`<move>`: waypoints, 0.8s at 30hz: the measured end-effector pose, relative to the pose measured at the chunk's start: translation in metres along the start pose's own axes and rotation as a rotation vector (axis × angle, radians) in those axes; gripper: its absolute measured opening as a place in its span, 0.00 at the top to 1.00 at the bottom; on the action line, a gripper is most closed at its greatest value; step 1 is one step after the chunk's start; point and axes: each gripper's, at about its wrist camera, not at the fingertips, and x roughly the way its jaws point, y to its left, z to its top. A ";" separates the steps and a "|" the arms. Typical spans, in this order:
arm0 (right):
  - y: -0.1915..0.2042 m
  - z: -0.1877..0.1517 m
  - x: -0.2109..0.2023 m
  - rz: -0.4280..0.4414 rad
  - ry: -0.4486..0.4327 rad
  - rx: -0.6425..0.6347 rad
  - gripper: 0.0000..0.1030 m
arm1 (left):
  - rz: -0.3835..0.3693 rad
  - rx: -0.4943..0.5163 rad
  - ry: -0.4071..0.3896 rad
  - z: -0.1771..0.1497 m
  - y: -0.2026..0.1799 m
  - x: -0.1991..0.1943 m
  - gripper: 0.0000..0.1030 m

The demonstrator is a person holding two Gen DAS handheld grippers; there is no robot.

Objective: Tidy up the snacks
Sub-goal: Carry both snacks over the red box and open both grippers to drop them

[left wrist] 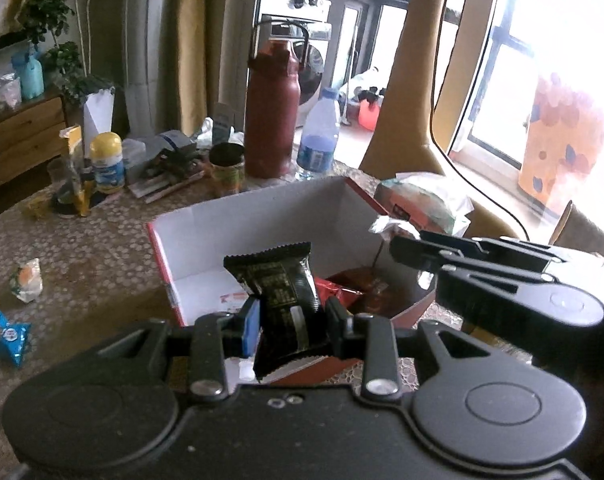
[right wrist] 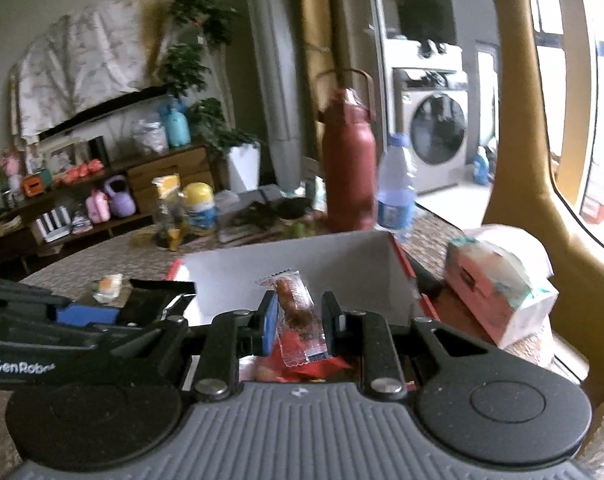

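Observation:
My left gripper [left wrist: 292,322] is shut on a black snack packet [left wrist: 282,292] and holds it over the near edge of an open red box with a white inside [left wrist: 262,220]. Red snack packets [left wrist: 354,290] lie in the box. My right gripper [right wrist: 300,320] is shut on a clear packet with a brown snack [right wrist: 296,306], above the same box [right wrist: 322,264]; red packets [right wrist: 302,368] show below it. The right gripper shows at the right of the left wrist view [left wrist: 418,256]. The left gripper shows at the left of the right wrist view [right wrist: 142,304].
On the patterned tablecloth lie a blue packet [left wrist: 6,336] and an orange-white packet [left wrist: 26,278] at the left. Behind the box stand a dark red flask [left wrist: 272,116], a water bottle [left wrist: 318,136], a yellow-capped jar [left wrist: 107,162] and clutter. A tissue pack [right wrist: 498,288] lies right of the box.

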 end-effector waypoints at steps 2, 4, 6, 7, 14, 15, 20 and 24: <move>-0.011 -0.001 0.009 -0.018 0.014 0.015 0.78 | 0.007 0.006 0.013 0.001 -0.003 0.011 0.69; -0.020 -0.001 0.017 -0.029 0.028 0.031 0.78 | 0.014 0.006 0.023 0.003 -0.004 0.021 0.69; -0.028 -0.003 0.027 -0.043 0.044 0.048 0.78 | 0.021 0.005 0.032 0.004 -0.004 0.030 0.69; -0.031 -0.004 0.032 -0.048 0.053 0.055 0.78 | 0.028 0.006 0.038 0.005 -0.004 0.035 0.69; -0.041 -0.011 0.061 -0.076 0.109 0.061 0.78 | 0.094 0.014 0.074 0.007 0.007 0.070 0.69; -0.041 -0.012 0.065 -0.078 0.117 0.061 0.78 | 0.099 0.008 0.080 0.008 0.010 0.074 0.69; -0.045 -0.016 0.083 -0.093 0.153 0.065 0.78 | 0.128 0.000 0.107 0.008 0.020 0.091 0.69; -0.045 -0.021 0.093 -0.100 0.172 0.057 0.78 | 0.131 0.006 0.134 0.006 0.021 0.103 0.69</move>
